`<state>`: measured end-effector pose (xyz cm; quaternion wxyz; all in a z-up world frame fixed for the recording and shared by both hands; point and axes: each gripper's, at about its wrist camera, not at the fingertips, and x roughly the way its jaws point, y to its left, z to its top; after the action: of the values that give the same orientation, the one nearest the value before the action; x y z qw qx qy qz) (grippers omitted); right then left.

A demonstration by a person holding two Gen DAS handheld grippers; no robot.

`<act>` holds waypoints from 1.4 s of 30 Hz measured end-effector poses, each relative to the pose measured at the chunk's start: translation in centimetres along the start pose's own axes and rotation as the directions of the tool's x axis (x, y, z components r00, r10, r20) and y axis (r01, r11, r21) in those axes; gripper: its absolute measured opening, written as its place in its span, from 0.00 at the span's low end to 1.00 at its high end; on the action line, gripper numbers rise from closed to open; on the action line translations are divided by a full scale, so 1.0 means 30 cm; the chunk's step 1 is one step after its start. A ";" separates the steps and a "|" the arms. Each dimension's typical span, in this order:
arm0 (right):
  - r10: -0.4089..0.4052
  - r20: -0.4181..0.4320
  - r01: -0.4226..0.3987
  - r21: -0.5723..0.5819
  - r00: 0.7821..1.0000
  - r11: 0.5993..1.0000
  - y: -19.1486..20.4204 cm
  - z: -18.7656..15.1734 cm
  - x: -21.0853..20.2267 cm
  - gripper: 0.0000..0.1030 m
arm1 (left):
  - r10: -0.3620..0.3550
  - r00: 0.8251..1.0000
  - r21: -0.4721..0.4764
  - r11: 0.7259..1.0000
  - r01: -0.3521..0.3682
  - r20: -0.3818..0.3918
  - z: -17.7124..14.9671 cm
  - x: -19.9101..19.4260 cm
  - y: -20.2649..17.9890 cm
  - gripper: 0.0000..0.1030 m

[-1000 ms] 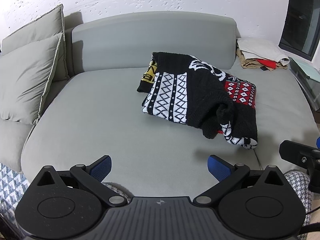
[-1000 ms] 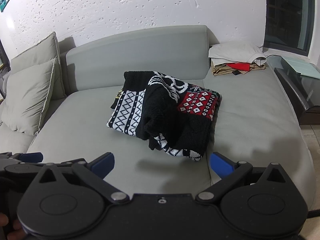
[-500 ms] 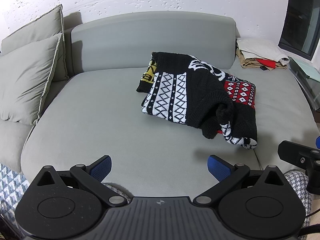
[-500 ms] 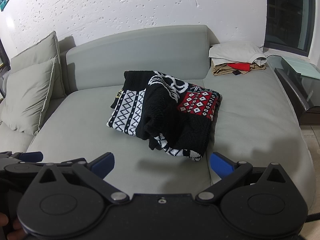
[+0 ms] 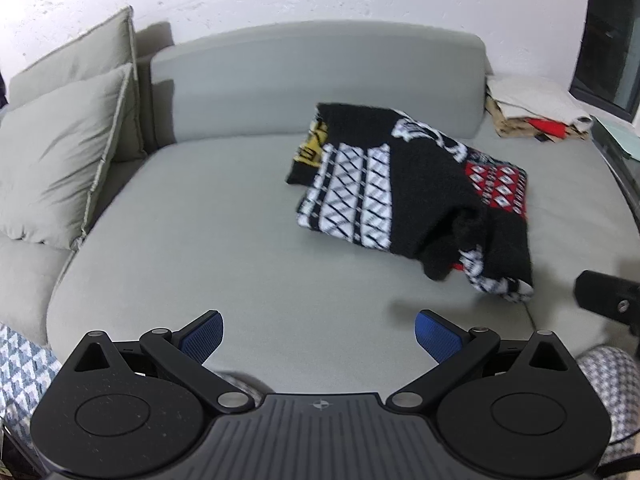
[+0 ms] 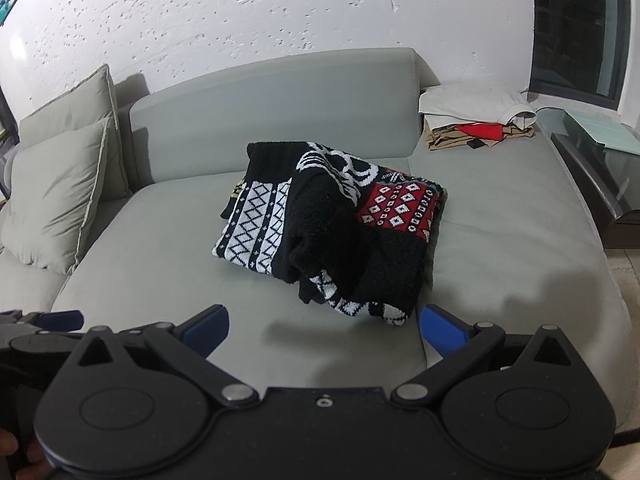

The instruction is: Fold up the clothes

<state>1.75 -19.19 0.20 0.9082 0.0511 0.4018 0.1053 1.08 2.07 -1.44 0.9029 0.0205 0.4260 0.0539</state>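
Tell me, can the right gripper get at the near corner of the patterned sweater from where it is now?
Probably yes. The right gripper is open and empty, and only bare sofa cushion lies between it and the patterned sweater, whose near hem hangs just beyond the fingers.

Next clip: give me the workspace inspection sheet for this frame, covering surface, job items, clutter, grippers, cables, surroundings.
Surface: grey sofa seat, bare around the garment.
Job's things: patterned knit sweater, roughly folded, a black part bunched at its near edge.
Clutter: stack of folded clothes at the seat's far right corner.
Grippers: left gripper and right gripper both open, holding nothing, short of the sweater.
Cables: nothing seen.
Surroundings: two grey cushions on the left, white textured wall, dark window, glass side table.
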 end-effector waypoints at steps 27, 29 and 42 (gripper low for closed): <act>0.039 -0.032 -0.050 -0.590 0.999 0.806 0.497 0.071 0.873 0.93 | -0.023 1.000 -0.250 0.968 0.025 0.011 0.031 0.515 0.443 0.86; 0.010 -0.034 -0.029 -0.641 0.999 0.767 0.529 0.052 0.941 0.93 | -0.019 1.000 -0.276 0.961 0.018 -0.001 0.027 0.541 0.464 0.86; -0.001 0.072 0.040 -0.540 0.997 0.840 0.552 0.205 0.855 0.11 | -0.008 0.999 -0.275 0.961 0.018 0.038 -0.007 0.440 0.504 0.86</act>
<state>20.61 2.83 -11.17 0.9001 -0.2081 0.3246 0.2027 8.04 18.60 -10.45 0.9050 -0.1070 0.3978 0.1063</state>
